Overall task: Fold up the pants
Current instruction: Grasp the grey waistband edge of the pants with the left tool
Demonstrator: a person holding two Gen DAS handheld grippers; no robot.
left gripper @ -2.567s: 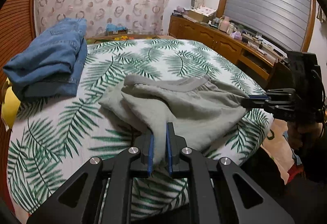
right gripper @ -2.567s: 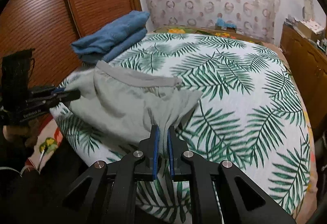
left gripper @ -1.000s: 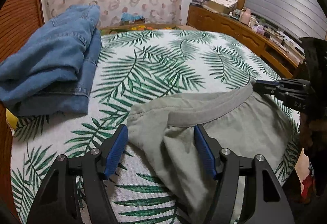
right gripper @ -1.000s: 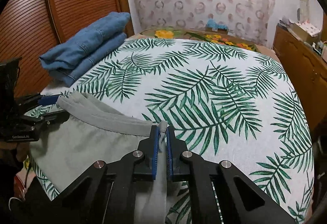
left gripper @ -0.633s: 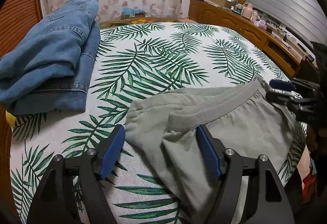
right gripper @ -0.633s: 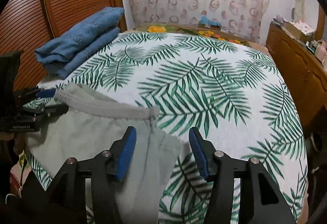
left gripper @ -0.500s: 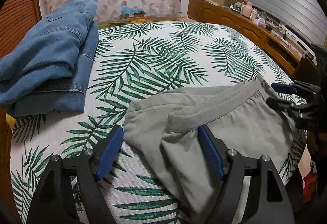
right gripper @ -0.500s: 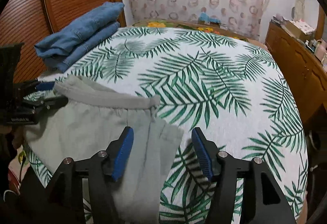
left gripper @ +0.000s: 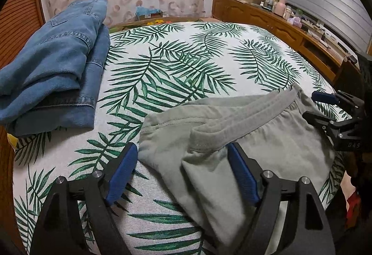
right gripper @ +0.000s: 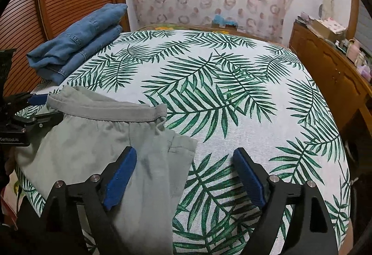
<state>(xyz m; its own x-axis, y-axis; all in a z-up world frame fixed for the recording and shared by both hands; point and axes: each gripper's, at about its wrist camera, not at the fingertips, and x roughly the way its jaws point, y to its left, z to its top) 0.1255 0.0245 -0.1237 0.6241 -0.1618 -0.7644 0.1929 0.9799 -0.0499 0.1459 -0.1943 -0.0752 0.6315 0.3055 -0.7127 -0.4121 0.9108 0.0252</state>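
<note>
On the near edge of the bed (left gripper: 186, 64), we see the grey pants (left gripper: 244, 138) lying with their waistband turned toward the middle of the mattress and the legs hanging off the near side, out of view. Our left gripper (left gripper: 182, 173) hovers over the left corner of the waist with its blue pads spread wide apart, holding nothing; the cloth lies between and below the two fingers. From the right wrist camera, our right gripper (right gripper: 183, 176) is likewise spread wide, with its left pad over the pants (right gripper: 93, 138) and its right pad over the bare leaf-print bedspread (right gripper: 232, 92). A thin drawstring loop shows at the right end of the waistband (right gripper: 104, 107), just beside a folded flap of grey fabric. Each gripper also appears at the edge of the other's view, its fingers parted near the waistband ends. A stack of folded blue jeans (left gripper: 53, 69) rests at the far left of the bed, well apart from the pants. A wooden cabinet (left gripper: 267, 20) with small clutter on top runs along the right wall.
</note>
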